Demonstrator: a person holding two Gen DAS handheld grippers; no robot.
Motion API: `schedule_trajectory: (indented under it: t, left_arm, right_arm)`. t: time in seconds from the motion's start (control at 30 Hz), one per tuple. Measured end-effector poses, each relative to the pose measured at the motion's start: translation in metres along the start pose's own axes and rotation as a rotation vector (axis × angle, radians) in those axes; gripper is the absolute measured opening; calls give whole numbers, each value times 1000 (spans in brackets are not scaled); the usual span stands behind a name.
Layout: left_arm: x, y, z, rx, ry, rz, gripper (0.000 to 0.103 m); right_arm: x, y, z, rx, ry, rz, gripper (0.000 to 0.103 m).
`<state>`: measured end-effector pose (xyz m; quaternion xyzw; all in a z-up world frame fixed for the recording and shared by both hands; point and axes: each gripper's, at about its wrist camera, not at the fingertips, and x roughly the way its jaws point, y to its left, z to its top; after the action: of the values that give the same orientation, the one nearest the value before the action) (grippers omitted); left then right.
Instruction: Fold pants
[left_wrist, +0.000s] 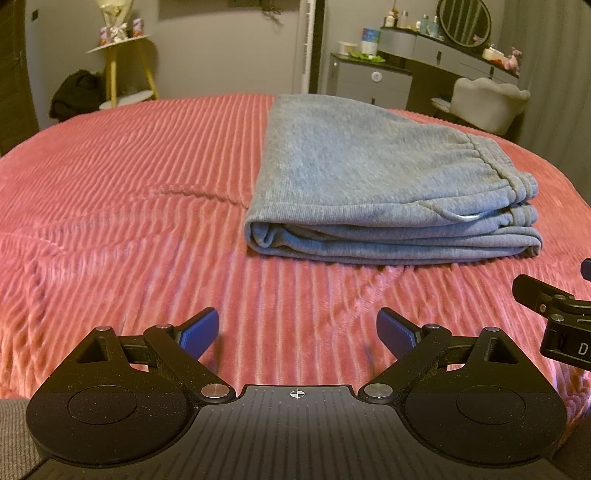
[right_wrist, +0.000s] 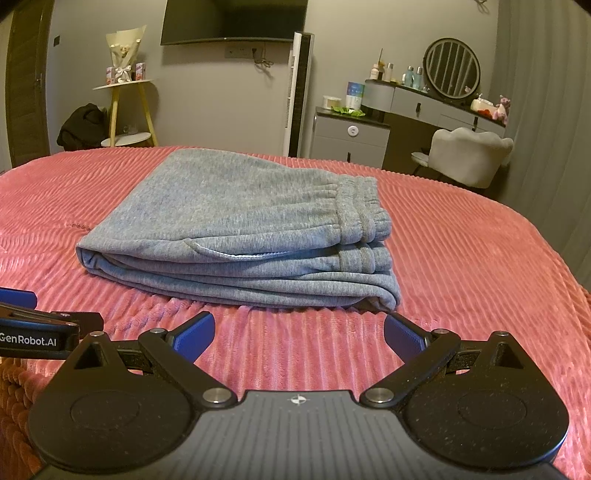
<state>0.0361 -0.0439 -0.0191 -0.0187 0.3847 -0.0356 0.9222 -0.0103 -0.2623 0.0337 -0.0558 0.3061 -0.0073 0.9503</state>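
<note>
Hovering low before folded grey pants (left_wrist: 369, 177), left hand-held gripper (left_wrist: 297, 334) spread empty, right hand-held gripper (right_wrist: 299, 338) likewise, pink bedspread (left_wrist: 129, 206) beneath

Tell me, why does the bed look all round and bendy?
Both views come through a fisheye lens, so the pink bed curves like a dome; in the left wrist view the cover near the left gripper blurs, while the pants in the right wrist view look sharp under dim light.
</note>
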Motion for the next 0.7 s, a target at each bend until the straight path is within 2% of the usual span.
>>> schedule_trajectory:
  t: [0.7]
  left_arm:
    - [-1, 0, 0, -7, -2, -4, 96]
  right_arm:
    - [-1, 1, 0, 1, 0, -1, 98]
